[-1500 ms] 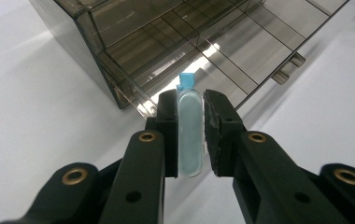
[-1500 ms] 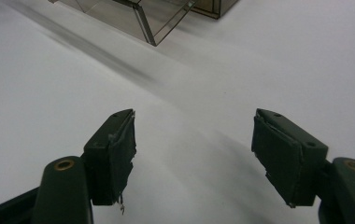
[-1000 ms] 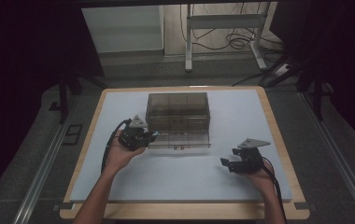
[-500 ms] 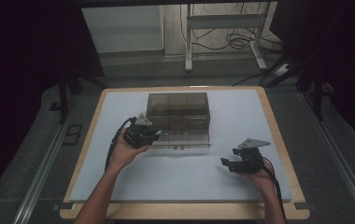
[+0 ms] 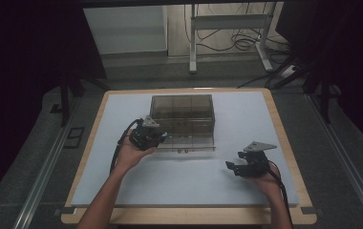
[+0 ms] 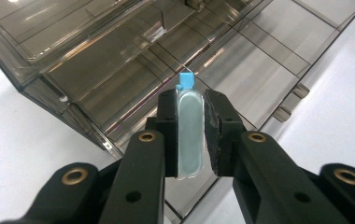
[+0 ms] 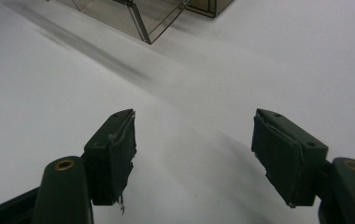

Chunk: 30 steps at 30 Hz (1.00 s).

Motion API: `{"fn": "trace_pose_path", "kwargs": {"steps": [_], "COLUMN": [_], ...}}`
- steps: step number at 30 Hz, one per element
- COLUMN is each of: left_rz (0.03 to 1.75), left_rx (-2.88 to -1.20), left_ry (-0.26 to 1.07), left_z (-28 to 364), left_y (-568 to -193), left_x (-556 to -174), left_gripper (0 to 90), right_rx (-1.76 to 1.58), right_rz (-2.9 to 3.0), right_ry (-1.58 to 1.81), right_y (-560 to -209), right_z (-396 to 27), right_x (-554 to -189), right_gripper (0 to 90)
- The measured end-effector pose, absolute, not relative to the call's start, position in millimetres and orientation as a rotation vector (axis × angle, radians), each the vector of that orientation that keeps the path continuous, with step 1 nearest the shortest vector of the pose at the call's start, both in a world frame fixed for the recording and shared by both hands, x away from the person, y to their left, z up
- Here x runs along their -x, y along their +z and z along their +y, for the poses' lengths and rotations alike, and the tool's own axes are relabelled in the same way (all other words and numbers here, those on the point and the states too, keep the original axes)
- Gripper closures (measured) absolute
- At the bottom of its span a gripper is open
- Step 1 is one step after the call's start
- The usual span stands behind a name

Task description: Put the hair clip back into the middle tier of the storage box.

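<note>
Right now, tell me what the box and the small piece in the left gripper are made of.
Box: smoky clear plastic, glossy; dividers show through and edges glint. Small piece in the left gripper: likely plastic, pale translucent body, matte blue tab; exact material unclear.

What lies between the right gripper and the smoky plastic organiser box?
Nothing: the high view shows bare white mat between the right gripper and the organiser box.

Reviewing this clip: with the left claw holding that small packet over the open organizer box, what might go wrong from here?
1. The left claw grips the small blue-tipped packet only by its thin edges; it could twist or slip out.
2. Released here, it might straddle a divider of the clear organizer box.
3. The right claw stands open, away from the box, so a nudge could slide it.
</note>
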State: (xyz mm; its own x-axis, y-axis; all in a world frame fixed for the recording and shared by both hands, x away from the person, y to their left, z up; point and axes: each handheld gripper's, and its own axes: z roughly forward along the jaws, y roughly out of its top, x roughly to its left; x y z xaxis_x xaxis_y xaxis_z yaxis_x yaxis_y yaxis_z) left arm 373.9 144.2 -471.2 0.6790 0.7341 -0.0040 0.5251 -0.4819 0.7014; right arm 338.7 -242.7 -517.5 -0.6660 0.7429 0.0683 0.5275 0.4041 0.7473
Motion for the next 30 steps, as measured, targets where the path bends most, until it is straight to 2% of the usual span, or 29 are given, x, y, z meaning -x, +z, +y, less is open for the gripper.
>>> {"fn": "trace_pose_path", "kwargs": {"steps": [30], "left_rz": [0.984], "left_rx": [-2.241], "left_ry": [0.346], "left_z": [137], "left_y": [-490], "left_x": [-383], "left_gripper": [77.2], "right_rx": [-1.115], "right_rz": [2.396], "right_ry": [1.115], "right_y": [-519], "right_z": [-241], "right_x": [-339], "right_gripper": [29.8]}}
